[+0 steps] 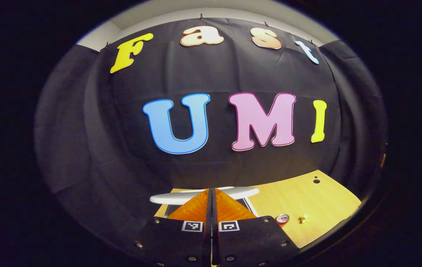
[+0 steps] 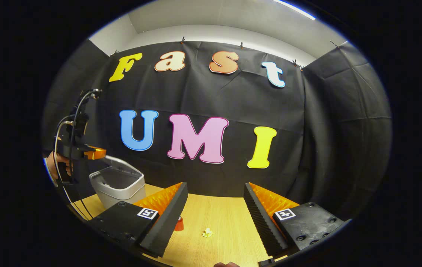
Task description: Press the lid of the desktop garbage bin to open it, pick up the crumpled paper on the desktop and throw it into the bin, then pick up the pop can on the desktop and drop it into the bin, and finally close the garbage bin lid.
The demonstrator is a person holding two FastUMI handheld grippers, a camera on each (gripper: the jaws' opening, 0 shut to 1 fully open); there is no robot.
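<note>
In the left gripper view, the left gripper (image 1: 213,196) at bottom centre has its fingers pressed together on nothing, above the bin lid (image 1: 240,192). The pop can (image 1: 282,218) and crumpled paper (image 1: 303,219) lie lower right on the desk (image 1: 307,196).

In the right gripper view, the right gripper (image 2: 214,207) gapes wide and empty at the bottom; the paper sits between its fingers on the desk, and the garbage bin (image 2: 118,187) stands open at lower left.

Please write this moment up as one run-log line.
bin: lid up, open | left gripper: shut, at lid | right gripper: open, empty | crumpled paper, pop can: on desk
</note>
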